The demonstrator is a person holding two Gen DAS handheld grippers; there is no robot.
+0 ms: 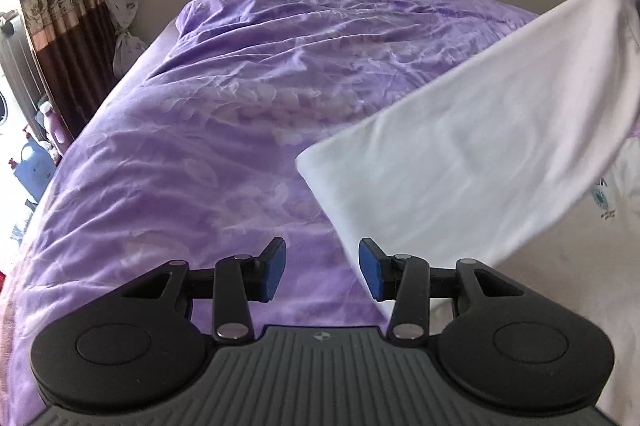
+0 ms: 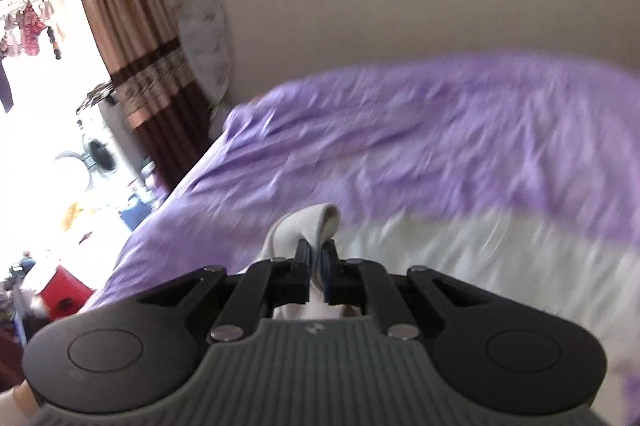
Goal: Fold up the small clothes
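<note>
Shirt (image 2: pixel 320 226) edge is pinched by the right gripper (image 2: pixel 316 266); left gripper (image 1: pixel 322 268), open and empty, should be closed on the hem over the bed (image 1: pixel 200 146).

- On my left claw (image 1: pixel 322 268) I see black linkage arms, blue pads (image 1: pixel 275 268) and silver pivot screws.
- Its base is a grey ribbed plate between two black round housings, with a small round emblem.
- My right claw (image 2: pixel 316 274) is the same build: black arms, blue pads, grey ribbed plate.
</note>
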